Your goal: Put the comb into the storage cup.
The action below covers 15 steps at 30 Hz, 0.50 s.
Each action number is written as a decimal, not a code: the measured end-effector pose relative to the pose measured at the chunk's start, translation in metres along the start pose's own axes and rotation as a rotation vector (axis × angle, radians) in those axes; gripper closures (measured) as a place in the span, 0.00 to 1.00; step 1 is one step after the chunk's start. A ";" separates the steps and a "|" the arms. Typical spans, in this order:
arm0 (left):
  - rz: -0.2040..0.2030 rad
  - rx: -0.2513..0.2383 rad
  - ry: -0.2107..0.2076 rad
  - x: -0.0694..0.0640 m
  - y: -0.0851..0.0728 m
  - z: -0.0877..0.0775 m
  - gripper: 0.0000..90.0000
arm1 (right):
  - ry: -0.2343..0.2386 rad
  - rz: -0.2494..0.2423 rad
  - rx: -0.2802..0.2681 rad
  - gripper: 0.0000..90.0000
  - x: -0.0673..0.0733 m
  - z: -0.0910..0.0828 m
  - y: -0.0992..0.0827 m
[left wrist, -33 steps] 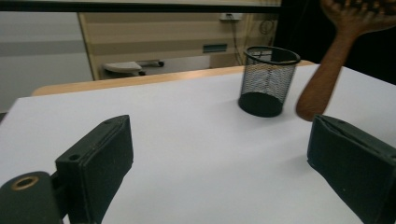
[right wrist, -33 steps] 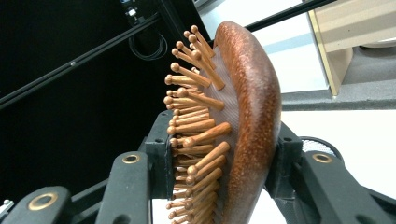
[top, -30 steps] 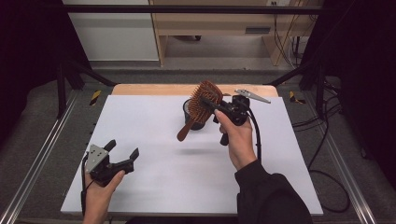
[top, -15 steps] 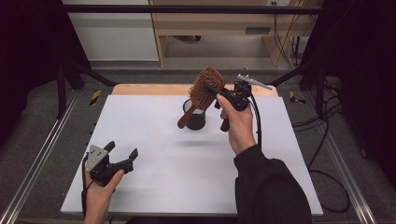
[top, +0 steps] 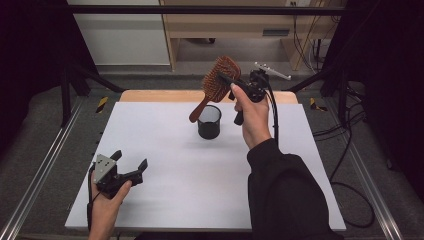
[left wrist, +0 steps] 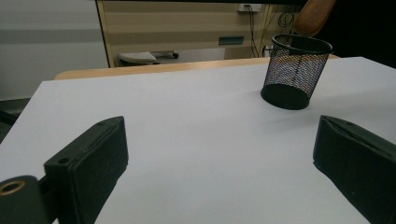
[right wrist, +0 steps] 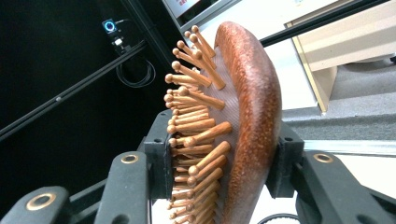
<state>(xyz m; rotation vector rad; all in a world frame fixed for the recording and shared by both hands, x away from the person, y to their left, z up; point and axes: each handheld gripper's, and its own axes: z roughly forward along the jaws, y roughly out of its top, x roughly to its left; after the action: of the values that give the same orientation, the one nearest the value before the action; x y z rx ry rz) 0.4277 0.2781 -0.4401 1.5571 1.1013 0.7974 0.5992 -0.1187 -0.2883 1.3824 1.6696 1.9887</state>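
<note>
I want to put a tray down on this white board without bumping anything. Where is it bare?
The broad stretch between the mesh cup and the left tongs is bare, as is the far left corner. It is crowded around the cup, where the hairbrush in the right tongs hangs above it.

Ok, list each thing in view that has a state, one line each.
hairbrush: held off the table by its head, handle pointing down toward the cup.
mesh cup: upright on the table, nothing inside yet.
right gripper: shut on the hairbrush.
left gripper: open, holding nothing, low over the table.
</note>
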 end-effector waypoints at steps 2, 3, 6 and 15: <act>-0.001 0.000 0.001 0.001 0.000 0.000 0.04 | 0.004 -0.004 0.004 0.60 0.001 0.002 0.003; -0.001 0.000 0.001 0.001 0.000 0.000 0.04 | 0.005 -0.009 0.004 0.60 0.002 0.002 0.004; 0.001 0.000 -0.002 0.000 0.000 0.000 0.04 | -0.002 -0.021 0.009 0.60 0.003 0.004 0.006; 0.005 0.010 -0.011 0.000 -0.001 0.001 0.04 | -0.030 -0.031 0.004 0.60 0.003 0.011 0.011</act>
<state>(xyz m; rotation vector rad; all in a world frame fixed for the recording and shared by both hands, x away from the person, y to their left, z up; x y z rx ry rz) 0.4283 0.2776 -0.4412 1.5716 1.0953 0.7873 0.6102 -0.1134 -0.2787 1.3726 1.6720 1.9393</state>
